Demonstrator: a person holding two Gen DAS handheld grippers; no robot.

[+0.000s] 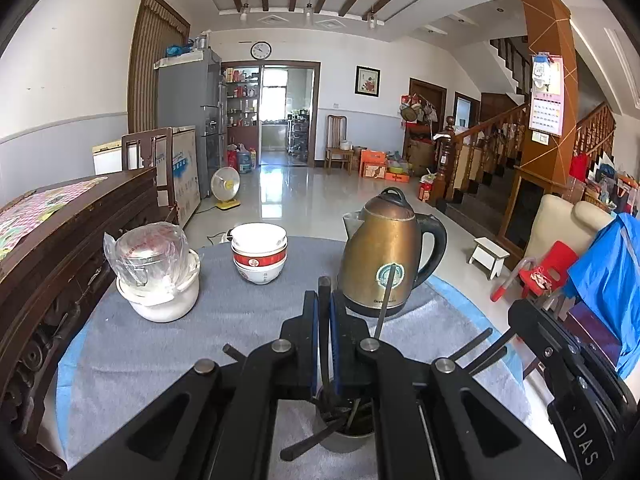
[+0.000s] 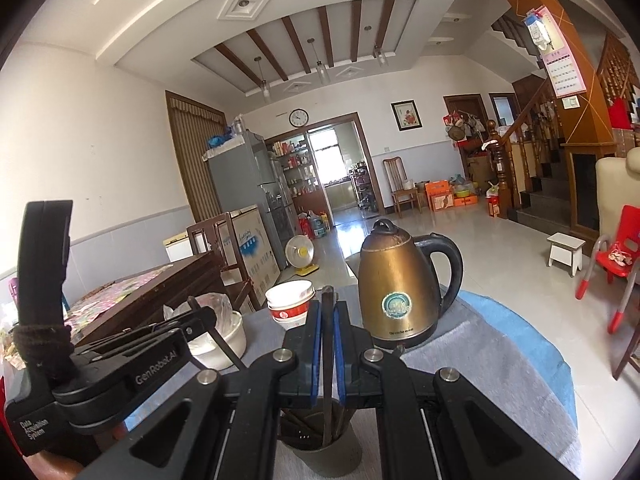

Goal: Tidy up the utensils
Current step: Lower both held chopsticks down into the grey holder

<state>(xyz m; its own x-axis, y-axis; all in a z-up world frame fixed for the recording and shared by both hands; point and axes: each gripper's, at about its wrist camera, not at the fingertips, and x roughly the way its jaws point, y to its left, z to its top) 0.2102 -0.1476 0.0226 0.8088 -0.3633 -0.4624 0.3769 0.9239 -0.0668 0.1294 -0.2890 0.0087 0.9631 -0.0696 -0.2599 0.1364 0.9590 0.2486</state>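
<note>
1. Chopsticks (image 1: 325, 344) are pinched upright by the left gripper (image 1: 324, 300); another pair (image 2: 328, 340) by the right gripper (image 2: 328, 312).
2. Both are held over the metal holder (image 2: 320, 436).
3. Judged next: lowering, then release.

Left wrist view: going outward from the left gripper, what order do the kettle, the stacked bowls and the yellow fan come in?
From the left gripper:
1. Kettle, just ahead, slightly right, on the table.
2. Stacked bowls, farther back on the table, left of centre.
3. Yellow fan, on the floor beyond the table.
</note>
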